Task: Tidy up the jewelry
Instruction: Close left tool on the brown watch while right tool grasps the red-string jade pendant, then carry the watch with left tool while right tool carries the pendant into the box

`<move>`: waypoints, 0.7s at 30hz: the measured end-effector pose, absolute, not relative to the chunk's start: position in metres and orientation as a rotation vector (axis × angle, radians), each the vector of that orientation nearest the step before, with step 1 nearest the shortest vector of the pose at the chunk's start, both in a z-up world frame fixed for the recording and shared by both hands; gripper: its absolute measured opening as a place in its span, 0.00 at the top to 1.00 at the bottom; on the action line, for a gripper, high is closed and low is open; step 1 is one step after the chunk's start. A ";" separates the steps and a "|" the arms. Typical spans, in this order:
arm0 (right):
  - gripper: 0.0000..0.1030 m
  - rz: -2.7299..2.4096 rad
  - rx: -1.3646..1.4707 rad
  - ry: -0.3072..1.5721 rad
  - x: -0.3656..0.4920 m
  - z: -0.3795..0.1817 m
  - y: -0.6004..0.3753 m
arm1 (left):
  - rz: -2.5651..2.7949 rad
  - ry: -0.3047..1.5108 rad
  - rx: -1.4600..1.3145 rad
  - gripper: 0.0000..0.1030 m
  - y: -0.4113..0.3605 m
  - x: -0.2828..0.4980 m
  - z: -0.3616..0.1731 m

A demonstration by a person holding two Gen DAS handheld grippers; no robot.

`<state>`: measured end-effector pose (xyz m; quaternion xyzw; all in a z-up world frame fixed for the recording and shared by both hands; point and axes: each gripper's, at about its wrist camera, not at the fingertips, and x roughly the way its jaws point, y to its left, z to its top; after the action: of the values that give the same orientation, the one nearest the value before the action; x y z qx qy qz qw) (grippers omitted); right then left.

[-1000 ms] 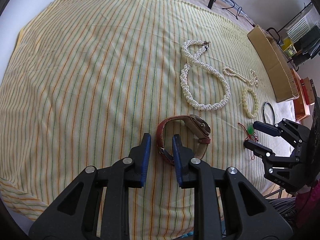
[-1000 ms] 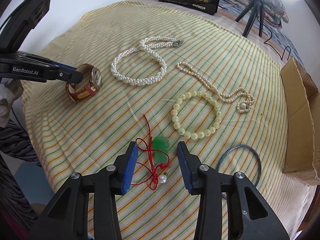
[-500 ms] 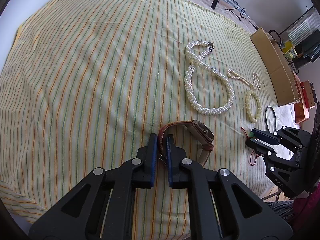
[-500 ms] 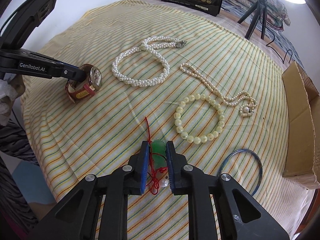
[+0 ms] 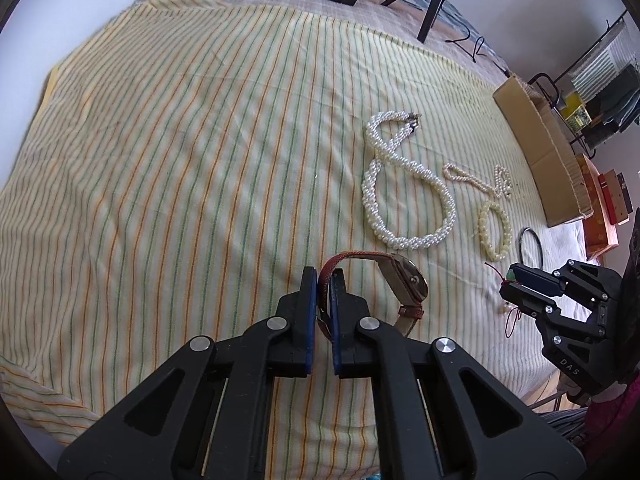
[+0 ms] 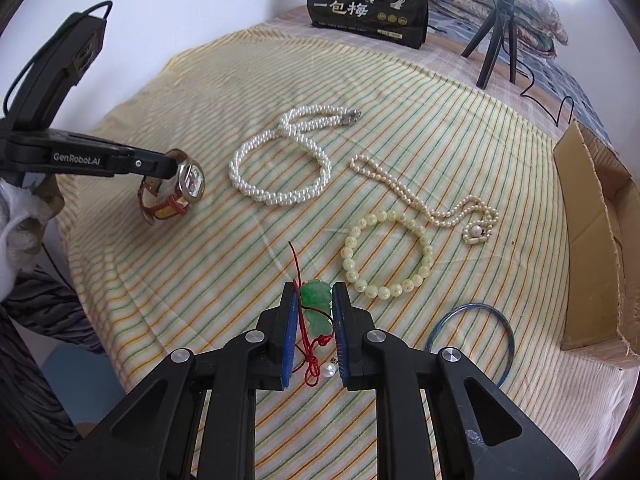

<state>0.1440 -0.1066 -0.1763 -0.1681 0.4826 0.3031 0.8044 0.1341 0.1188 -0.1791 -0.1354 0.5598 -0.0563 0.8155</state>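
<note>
Brown cardboard box (image 6: 596, 240) sits at the far right, its inside hidden. Left gripper (image 5: 324, 280) clamps the red-strapped wristwatch (image 5: 400, 280) by its band; right gripper (image 6: 314, 304) pinches the green jade pendant (image 6: 316, 300) on the near striped cloth (image 5: 180, 160).

Wristwatch (image 5: 384, 280), red-brown leather strap, stands on edge left of the twisted pearl necklace (image 6: 280, 160). Right of the necklace: thin pearl strand (image 6: 424, 200), cream bead bracelet (image 6: 386, 256), blue bangle (image 6: 472, 336). Nearer: jade pendant (image 6: 316, 304) on red cord.
</note>
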 end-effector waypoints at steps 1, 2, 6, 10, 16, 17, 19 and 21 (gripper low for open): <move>0.86 0.648 -0.354 1.026 0.144 -0.173 -0.107 | -0.122 1.189 -0.292 0.96 0.119 0.134 -0.177; 0.86 0.647 -0.347 1.017 0.145 -0.169 -0.107 | -0.125 1.182 -0.294 0.96 0.118 0.134 -0.174; 0.86 0.648 -0.313 0.988 0.147 -0.154 -0.111 | -0.145 1.149 -0.287 0.96 0.110 0.134 -0.161; 0.86 0.639 -0.290 0.956 0.152 -0.138 -0.118 | -0.172 1.114 -0.284 0.96 0.096 0.137 -0.145; 0.86 0.607 -0.244 0.908 0.163 -0.114 -0.138 | -0.216 1.069 -0.289 0.96 0.075 0.146 -0.122; 0.86 0.596 -0.238 0.899 0.165 -0.111 -0.143 | -0.224 1.063 -0.289 0.96 0.071 0.148 -0.119; 0.86 0.570 -0.220 0.881 0.171 -0.103 -0.155 | -0.241 1.051 -0.288 0.96 0.061 0.153 -0.112; 0.86 0.544 -0.200 0.865 0.177 -0.097 -0.167 | -0.258 1.041 -0.286 0.96 0.050 0.156 -0.106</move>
<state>0.1771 -0.1669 -0.0975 -0.0955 0.4132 0.2601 0.8674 0.1562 0.0499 -0.1064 -0.1356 0.4943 -0.1226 0.8498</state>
